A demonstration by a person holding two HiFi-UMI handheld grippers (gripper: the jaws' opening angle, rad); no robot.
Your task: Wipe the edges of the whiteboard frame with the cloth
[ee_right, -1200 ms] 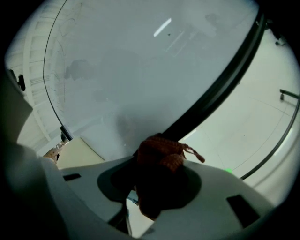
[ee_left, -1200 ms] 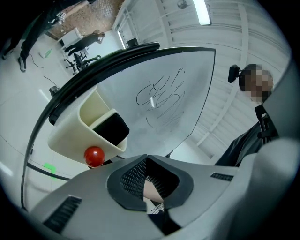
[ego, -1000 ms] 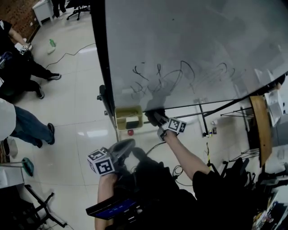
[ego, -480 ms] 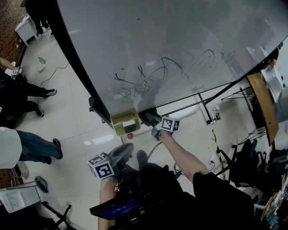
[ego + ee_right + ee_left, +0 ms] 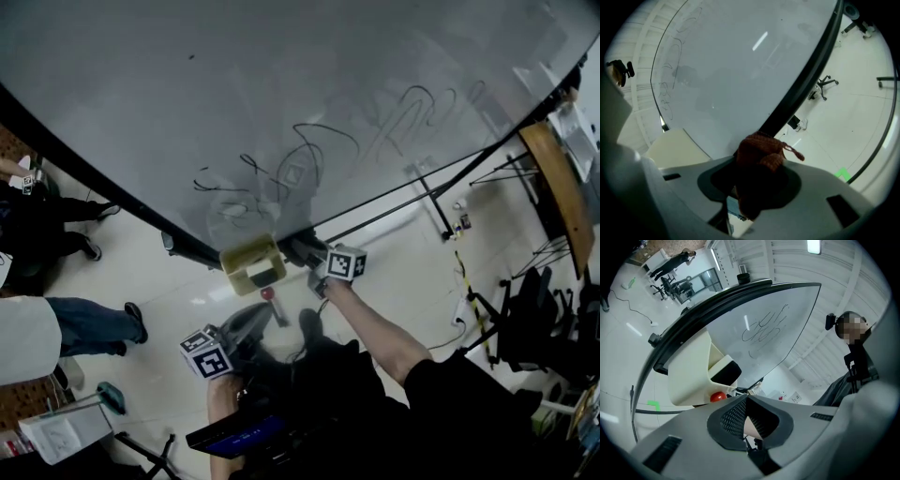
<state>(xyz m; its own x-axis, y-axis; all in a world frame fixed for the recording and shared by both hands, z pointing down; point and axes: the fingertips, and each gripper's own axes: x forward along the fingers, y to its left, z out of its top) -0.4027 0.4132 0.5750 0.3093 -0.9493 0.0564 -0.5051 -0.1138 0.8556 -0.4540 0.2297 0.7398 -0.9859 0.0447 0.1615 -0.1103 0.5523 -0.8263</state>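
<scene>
A person in jeans [image 5: 82, 323] stands on the pale floor at the far left. The whiteboard [image 5: 281, 84], scrawled with dark loops, fills the far side of the head view. A cream tray [image 5: 251, 265] hangs at its near edge, with a small red thing [image 5: 266, 293] just below it.

The left gripper [image 5: 261, 309] is held low, near the person's body and apart from the board. Its jaws are pressed together at the tips with nothing between them.

Right of the tray, the right gripper [image 5: 302, 249] reaches up to the board's near edge. Its fingers are clamped on a brown knitted cloth [image 5: 761, 154], which is bunched between them. The top of the cloth sits right at the black frame [image 5: 801, 77]; whether it actually presses on it cannot be told. A wooden table [image 5: 561, 178] stands at the far right.
</scene>
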